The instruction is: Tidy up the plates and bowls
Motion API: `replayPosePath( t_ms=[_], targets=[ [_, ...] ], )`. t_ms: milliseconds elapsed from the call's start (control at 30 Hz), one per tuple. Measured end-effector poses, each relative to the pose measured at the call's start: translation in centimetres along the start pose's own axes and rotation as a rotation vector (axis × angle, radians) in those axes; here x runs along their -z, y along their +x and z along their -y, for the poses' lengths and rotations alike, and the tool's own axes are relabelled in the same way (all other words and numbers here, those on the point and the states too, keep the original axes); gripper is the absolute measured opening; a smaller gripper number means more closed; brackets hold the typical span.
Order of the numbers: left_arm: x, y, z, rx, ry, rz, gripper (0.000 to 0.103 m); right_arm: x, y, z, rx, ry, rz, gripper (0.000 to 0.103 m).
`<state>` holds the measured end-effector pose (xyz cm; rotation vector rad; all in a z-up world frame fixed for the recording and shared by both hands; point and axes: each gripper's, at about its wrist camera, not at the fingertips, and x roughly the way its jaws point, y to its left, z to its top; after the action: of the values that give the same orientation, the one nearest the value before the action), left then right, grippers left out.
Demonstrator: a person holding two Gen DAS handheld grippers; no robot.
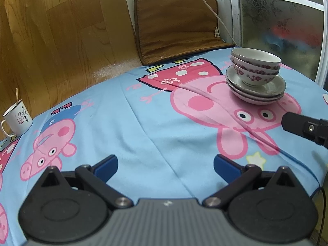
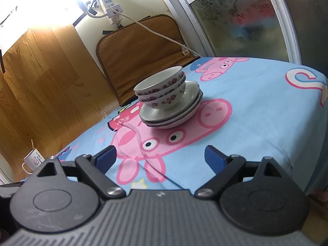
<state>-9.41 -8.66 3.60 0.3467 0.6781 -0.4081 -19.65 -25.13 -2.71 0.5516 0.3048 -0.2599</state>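
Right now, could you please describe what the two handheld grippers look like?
Both look alike: the left gripper and right gripper each have a ribbed grey body, two round black housings, black linkage arms with silver bolts, and blue fingertips. A thin dark cable trails beside the left one.

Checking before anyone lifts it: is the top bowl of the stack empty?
Cannot tell fully. The top bowl sits upright, and the visible inner wall is bare white, but both views hide its bottom.

Three bowls (image 2: 162,94) sat nested on three stacked plates (image 2: 174,114) on the cloth (image 2: 256,112), ahead of the right gripper (image 2: 160,157) and ahead-right of the left gripper (image 1: 165,165). A mug (image 1: 17,116) stood far left; a cushion (image 2: 141,57) leaned behind.
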Motion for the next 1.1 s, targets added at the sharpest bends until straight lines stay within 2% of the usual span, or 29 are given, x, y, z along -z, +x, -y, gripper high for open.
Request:
replayPosePath(
  t_ms=[1100],
  targets=[
    [0.51,0.30,0.45,-0.010,0.033,-0.021,0.103,0.00,-0.09,-0.01,-0.001,0.000,-0.001,0.095]
  ],
)
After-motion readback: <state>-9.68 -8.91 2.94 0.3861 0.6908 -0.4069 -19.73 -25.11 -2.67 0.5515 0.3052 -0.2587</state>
